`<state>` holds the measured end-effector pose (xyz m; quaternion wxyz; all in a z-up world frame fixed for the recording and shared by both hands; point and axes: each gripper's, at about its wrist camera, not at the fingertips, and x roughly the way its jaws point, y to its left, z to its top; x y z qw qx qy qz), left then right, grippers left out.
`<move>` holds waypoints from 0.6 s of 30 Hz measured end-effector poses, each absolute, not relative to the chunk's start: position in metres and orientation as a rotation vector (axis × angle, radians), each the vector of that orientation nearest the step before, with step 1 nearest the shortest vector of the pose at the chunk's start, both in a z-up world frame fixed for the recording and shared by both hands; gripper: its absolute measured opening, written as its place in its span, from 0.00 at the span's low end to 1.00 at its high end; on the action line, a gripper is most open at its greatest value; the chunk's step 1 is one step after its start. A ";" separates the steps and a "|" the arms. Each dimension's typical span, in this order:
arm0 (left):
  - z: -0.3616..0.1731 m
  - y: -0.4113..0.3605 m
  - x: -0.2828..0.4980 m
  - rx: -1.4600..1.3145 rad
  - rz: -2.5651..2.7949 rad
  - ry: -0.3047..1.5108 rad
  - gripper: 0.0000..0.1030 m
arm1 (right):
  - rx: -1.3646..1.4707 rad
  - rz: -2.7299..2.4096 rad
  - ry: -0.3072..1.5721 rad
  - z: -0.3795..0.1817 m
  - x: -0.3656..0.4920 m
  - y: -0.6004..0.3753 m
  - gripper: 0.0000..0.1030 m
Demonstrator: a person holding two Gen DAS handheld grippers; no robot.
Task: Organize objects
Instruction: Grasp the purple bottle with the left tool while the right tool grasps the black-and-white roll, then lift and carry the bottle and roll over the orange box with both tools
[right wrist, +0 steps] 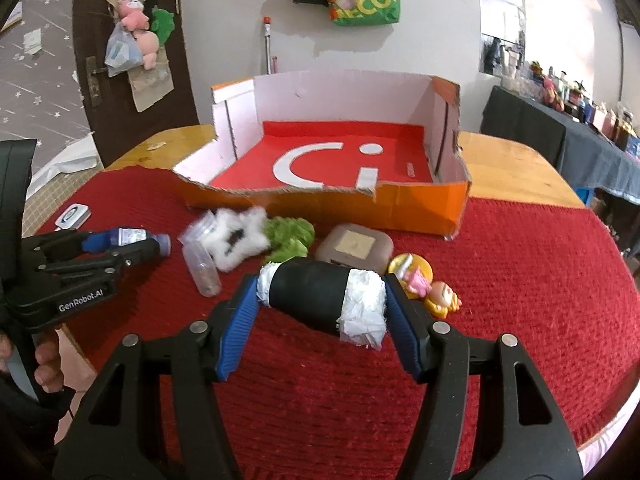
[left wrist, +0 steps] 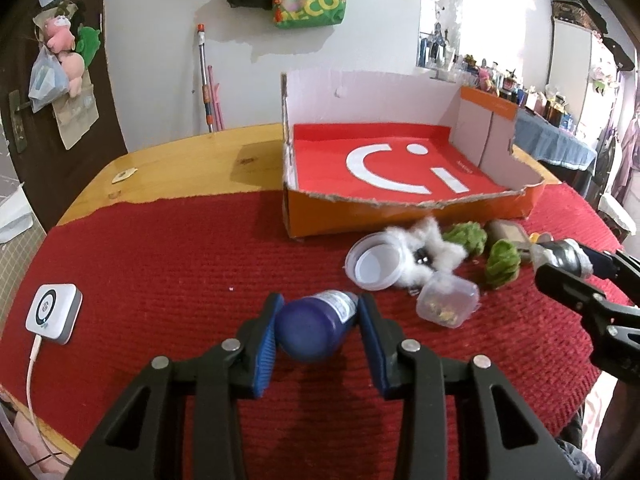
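Left tongs (left wrist: 318, 330) clamped on blue bottle (left wrist: 316, 326), low over red mat; round body could squirt out. Right tongs (right wrist: 320, 312) clamped endwise on black taped roll (right wrist: 324, 300), held w/ nothing under it; may pivot & drop before orange box (right wrist: 420, 204).

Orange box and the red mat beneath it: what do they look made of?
Orange box: corrugated cardboard by the look, printed matte orange outside, white inside; its torn front edge shows a ragged grey-brown core. Red mat: probably woven or knitted fabric, matte, with fine ribbed rows.
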<state>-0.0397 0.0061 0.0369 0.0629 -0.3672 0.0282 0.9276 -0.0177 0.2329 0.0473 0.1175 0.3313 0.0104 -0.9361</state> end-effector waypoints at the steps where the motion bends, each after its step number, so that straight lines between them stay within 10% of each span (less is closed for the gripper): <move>1: 0.038 0.006 -0.039 -1.106 2.800 0.083 0.32 | 0.965 -2.738 0.031 0.049 -0.018 0.232 0.58; 18: 0.047 0.001 -0.038 -1.096 2.790 0.013 0.28 | 0.953 -2.693 0.023 0.055 -0.025 0.223 0.58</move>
